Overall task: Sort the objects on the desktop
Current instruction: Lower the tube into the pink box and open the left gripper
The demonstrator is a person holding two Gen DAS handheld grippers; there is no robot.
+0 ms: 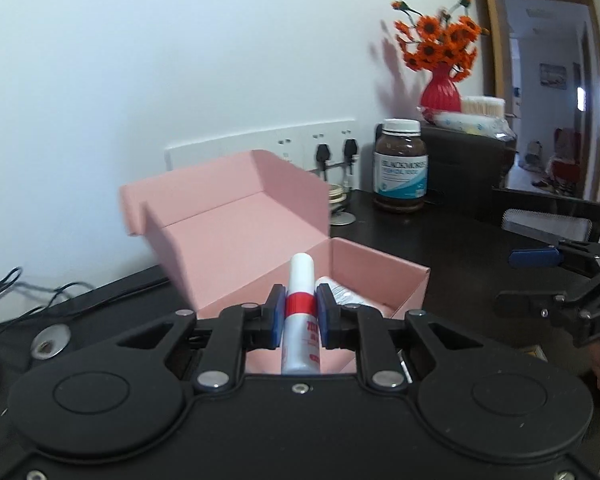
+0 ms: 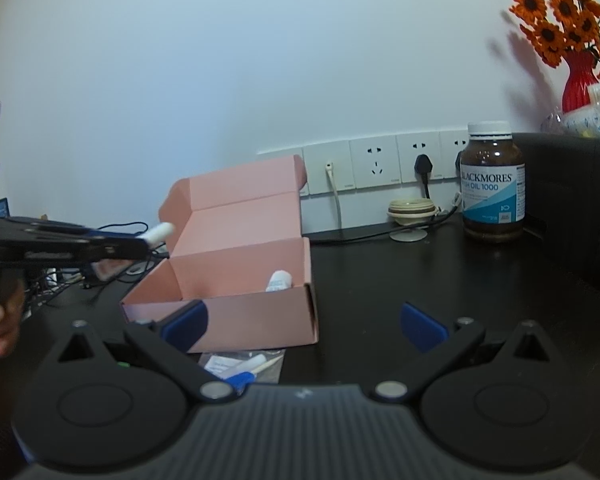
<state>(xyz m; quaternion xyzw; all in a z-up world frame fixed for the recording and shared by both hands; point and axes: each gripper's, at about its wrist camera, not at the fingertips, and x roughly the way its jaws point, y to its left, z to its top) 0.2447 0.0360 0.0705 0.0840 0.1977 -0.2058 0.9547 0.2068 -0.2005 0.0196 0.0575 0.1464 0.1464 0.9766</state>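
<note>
Left gripper (image 1: 298,312) clamps white tube (image 1: 300,280) above pink box (image 1: 380,276) | right gripper (image 2: 304,320) spread, empty | lower before releasing.

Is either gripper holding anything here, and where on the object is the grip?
The left gripper clamps a white tube at its red band, roughly mid-length, above the pink box. The right gripper is open, holding nothing.

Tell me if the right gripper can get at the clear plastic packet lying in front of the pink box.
Probably yes. The right gripper is open and empty, and the clear packet lies on the dark desk just below its left finger, outside the pink box. Nothing covers it, though it lies flat.
</note>
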